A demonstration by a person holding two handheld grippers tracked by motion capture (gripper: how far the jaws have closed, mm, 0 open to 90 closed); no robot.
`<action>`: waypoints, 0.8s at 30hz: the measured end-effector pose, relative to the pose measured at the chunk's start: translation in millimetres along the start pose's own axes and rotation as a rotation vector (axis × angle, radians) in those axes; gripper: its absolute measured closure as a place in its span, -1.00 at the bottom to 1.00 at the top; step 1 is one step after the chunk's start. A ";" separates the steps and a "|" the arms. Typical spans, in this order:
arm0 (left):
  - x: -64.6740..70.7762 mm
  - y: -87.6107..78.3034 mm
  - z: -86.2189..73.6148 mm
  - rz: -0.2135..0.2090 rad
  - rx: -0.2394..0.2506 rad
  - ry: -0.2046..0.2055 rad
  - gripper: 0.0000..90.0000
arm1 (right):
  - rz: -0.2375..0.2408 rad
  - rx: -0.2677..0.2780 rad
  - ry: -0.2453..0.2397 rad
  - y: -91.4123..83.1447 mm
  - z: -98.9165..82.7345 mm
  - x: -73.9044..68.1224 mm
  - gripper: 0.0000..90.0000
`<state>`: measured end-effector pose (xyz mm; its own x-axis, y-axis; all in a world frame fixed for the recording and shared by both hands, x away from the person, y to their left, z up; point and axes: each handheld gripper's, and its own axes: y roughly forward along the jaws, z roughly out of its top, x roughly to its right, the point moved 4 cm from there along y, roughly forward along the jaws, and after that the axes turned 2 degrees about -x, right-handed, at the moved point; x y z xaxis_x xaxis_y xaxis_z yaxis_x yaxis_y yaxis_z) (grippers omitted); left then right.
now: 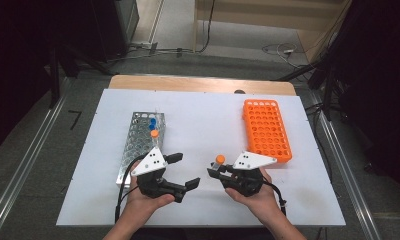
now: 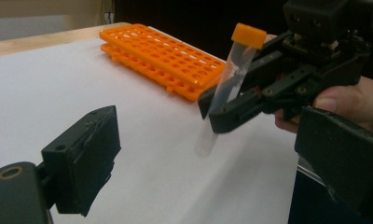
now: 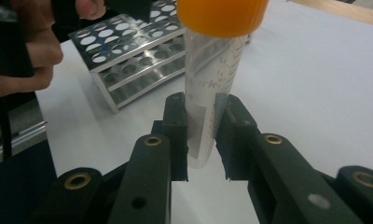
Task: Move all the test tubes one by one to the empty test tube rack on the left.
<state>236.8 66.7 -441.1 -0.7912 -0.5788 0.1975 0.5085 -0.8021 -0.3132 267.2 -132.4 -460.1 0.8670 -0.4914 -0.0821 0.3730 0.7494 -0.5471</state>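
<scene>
— Left of centre in the high view, what stands on the white table (image 1: 203,125)?

— A metal rack (image 1: 140,142) stands there, long side running up the frame, with a blue-capped tube (image 1: 152,121) and an orange-capped tube (image 1: 154,133) upright in its far end. Just below it is the left gripper (image 1: 180,172), held in a hand (image 1: 148,200) that comes in from the bottom edge.

— How do its jaws stand?

— They gape wide, one above the other in the frame, with nothing between them. The left gripper view shows the same: two black pads far apart at the lower left and right, bare table between.

— And right of centre?

— The right gripper (image 1: 213,171) points toward the left one, the two well apart. Its jaws are clamped on a clear tube (image 3: 208,102) with an orange cap (image 1: 220,158). In the right gripper view the pads pinch the tube's lower part while the cap rises to the top edge. In the left gripper view the tube (image 2: 229,88) leans, cap uppermost, its rounded bottom clear of the table.

— Farther right?

— An orange rack (image 1: 268,129) lies at the upper right of the table, its holes empty as far as one can tell.
</scene>
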 end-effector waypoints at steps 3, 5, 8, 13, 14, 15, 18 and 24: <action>3.8 0.1 3.1 -0.011 0.019 0.014 -0.64 | 0.016 -0.010 -0.015 5.0 -0.3 -6.5 0.62; 5.9 1.1 4.5 -0.016 0.024 0.023 -0.50 | 0.026 -0.014 -0.018 7.9 -0.2 -10.3 0.62; 9.2 5.5 4.9 -0.027 0.010 0.035 -0.30 | 0.037 -0.022 -0.024 11.8 0.0 -15.1 0.62; 13.6 12.5 4.3 -0.044 -0.005 0.042 -0.11 | 0.060 -0.032 -0.039 16.0 1.4 -24.2 0.62; 14.2 12.9 4.2 -0.046 -0.009 0.045 -0.05 | 0.063 -0.033 -0.045 16.8 1.9 -26.7 0.62; 14.8 13.6 4.2 -0.044 -0.012 0.051 0.00 | 0.066 -0.034 -0.046 16.9 2.2 -28.3 0.62; 15.9 15.4 3.1 -0.049 -0.022 0.058 0.20 | 0.073 -0.034 -0.059 17.9 3.3 -32.9 0.62; 16.2 17.2 2.3 -0.059 -0.039 0.058 0.39 | 0.076 -0.041 -0.062 19.1 3.2 -35.6 0.62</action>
<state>233.5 43.2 -441.2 -0.8383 -0.5202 0.1631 0.4475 -0.8275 -0.3389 244.5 -99.2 -464.9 0.9114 -0.4047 -0.0741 0.2925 0.7639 -0.5752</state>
